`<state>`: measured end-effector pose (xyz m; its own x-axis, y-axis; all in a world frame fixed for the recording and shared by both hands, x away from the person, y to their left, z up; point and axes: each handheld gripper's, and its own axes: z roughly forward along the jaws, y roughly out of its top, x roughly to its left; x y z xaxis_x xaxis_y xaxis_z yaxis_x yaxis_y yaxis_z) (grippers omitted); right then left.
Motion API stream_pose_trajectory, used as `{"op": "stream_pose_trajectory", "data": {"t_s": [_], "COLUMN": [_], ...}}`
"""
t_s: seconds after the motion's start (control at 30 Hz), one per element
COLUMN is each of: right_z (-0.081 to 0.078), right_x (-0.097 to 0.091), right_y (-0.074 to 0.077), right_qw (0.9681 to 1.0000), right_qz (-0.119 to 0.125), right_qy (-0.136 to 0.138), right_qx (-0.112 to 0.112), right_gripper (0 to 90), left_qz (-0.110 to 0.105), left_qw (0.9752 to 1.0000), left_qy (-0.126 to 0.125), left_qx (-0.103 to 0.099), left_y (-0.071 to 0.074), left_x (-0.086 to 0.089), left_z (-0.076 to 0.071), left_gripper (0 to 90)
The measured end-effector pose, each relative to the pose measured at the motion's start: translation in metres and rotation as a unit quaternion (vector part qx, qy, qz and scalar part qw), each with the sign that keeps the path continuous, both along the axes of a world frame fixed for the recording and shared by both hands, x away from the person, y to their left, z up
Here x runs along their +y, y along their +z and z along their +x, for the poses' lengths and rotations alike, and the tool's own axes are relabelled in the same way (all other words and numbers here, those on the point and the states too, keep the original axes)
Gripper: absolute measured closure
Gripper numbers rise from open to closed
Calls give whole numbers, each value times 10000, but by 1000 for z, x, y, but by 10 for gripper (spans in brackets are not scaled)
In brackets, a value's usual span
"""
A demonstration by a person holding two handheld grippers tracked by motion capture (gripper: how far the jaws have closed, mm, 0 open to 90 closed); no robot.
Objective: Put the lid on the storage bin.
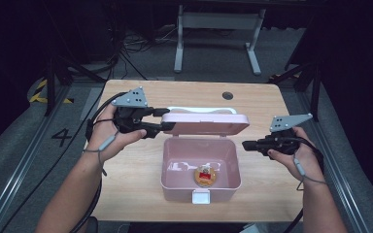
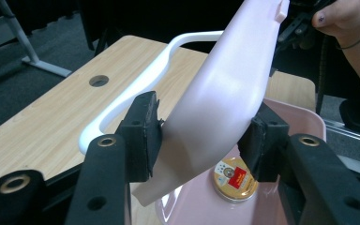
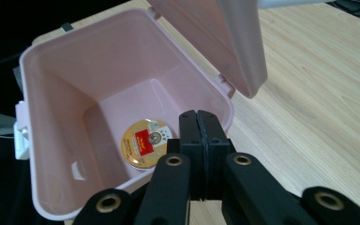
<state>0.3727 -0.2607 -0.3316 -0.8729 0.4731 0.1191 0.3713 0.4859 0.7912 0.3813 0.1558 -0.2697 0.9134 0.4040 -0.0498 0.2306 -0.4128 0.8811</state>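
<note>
Right now my left hand-held gripper pinches the left edge of the raised pink lid on the pink box, mid tabletop. Round gold tin sits inside the box. Right hand-held gripper, jaws closed and empty, hovers just right of the box.

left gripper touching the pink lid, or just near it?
Touching. In the left gripper view, the left gripper has both pads pressed against the lid, one on each face, with no gap showing.

dim surroundings, table lit, perhaps slightly soft
</note>
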Motion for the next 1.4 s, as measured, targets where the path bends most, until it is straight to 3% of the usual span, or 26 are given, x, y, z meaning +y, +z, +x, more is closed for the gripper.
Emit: {"op": "stream_pose_trajectory", "data": {"t_s": [0.67,0.77,1.17,1.27,1.4], "right_z": [0,0,1,1,1], "right_x": [0,-1,-3,-3,-4], "right_y": [2,3,6,7,8], "right_qw": [9996,9993,9988,9987,9986], "right_qz": [262,327,451,460,502], "right_qy": [-90,-125,-158,-151,-120], "right_qx": [-47,-100,-147,-160,-151], "right_gripper": [900,900,900,900,900], "left_qz": [165,196,476,428,206], "left_qw": [9997,9995,9981,9982,9984], "left_qy": [-176,-167,-106,-17,134], "left_qx": [34,184,384,432,505], "left_y": [-12,-14,-26,-30,-34], "left_x": [1,1,9,16,30], "left_z": [-13,-14,-17,-20,-24], "left_gripper": [409,383,383,394,396]}}
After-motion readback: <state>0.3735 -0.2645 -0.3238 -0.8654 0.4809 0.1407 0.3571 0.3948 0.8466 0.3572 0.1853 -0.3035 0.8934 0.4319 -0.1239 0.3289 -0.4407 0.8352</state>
